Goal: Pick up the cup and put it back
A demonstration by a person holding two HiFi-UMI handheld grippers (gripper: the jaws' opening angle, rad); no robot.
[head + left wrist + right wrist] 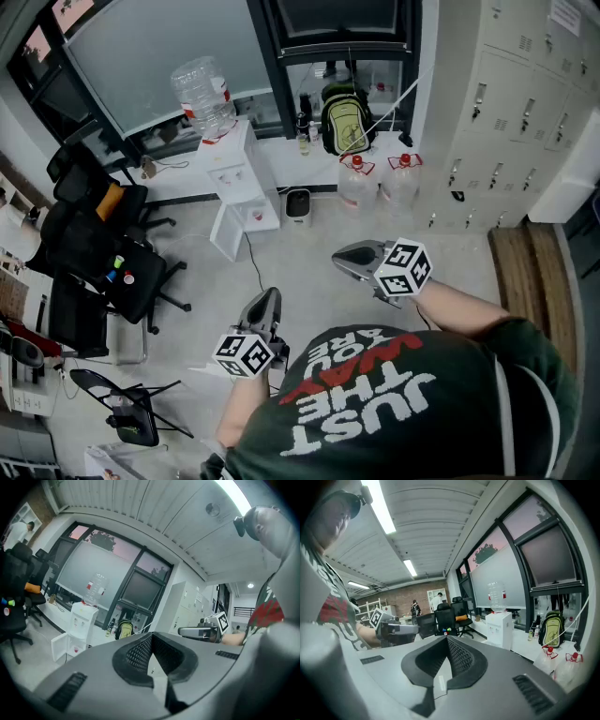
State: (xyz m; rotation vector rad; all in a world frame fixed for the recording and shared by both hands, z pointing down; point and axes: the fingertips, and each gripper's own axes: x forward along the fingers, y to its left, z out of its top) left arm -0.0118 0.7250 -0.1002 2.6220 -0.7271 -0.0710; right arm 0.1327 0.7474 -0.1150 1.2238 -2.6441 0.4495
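The left gripper (270,298) and the right gripper (342,259) are both closed tight on nothing — held up in the air, facing a white water dispenser (239,178) and a green backpack (344,120) — and I cannot tell where the cup is.

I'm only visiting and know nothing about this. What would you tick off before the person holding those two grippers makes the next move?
1. The left gripper is empty: ok, jaws together on nothing.
2. The right gripper is empty: ok, jaws together on nothing.
3. Jaws open for a grasp: not ok, both are shut.
4. The cup is found: cannot tell. Only a small red thing shows in the open lower cabinet of the water dispenser.
5. Walkway safe: not ok, a cable trails over the floor from the water dispenser.
6. Bystanders away: ok, people stand far back.
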